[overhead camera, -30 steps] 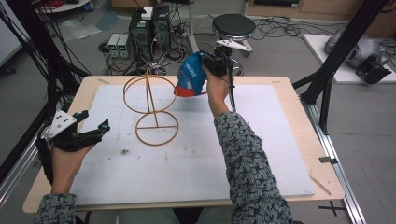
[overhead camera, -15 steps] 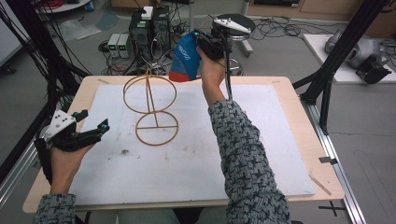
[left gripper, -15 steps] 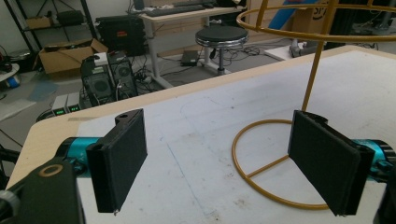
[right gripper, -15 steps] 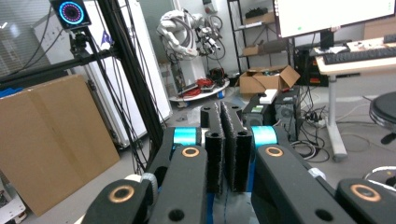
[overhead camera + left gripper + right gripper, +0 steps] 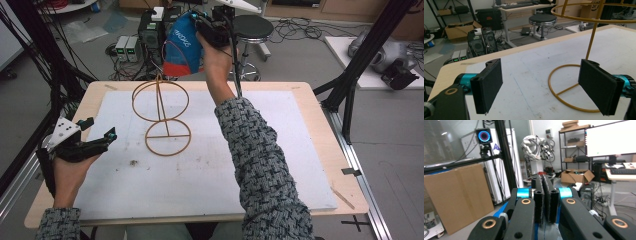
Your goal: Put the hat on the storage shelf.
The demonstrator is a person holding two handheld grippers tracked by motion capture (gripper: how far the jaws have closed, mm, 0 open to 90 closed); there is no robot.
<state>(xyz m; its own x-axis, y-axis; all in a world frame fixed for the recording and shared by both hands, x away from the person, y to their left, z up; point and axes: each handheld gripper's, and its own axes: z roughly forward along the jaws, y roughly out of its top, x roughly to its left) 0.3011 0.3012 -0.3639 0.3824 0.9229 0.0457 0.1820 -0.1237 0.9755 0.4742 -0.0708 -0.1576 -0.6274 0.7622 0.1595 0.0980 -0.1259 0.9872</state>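
Note:
A golden wire stand (image 5: 162, 117) with an upright ring over a flat base ring stands on the white mat (image 5: 280, 150). High above its top, my right gripper (image 5: 207, 27) is shut on a blue bag (image 5: 181, 45) with a red lower edge, which hangs down toward the stand. The right gripper view has the jaws of that gripper (image 5: 545, 195) pressed together with blue fabric (image 5: 547, 231) pinched between them. Low at the table's left, my left gripper (image 5: 99, 128) is open and holds nothing. In its own view this gripper (image 5: 544, 85) faces the stand (image 5: 589, 42), whose base ring lies just beyond the jaws.
The mat covers most of a wooden table (image 5: 310, 90). Behind the table are a black stool (image 5: 252, 27) and computer towers (image 5: 150, 27) on the floor. Black frame posts rise at both sides. Small crumbs lie on the mat near the stand's base.
My right hand has lifted the blue bag up and away from beside the stand's ring to well above it. The left gripper has stayed put.

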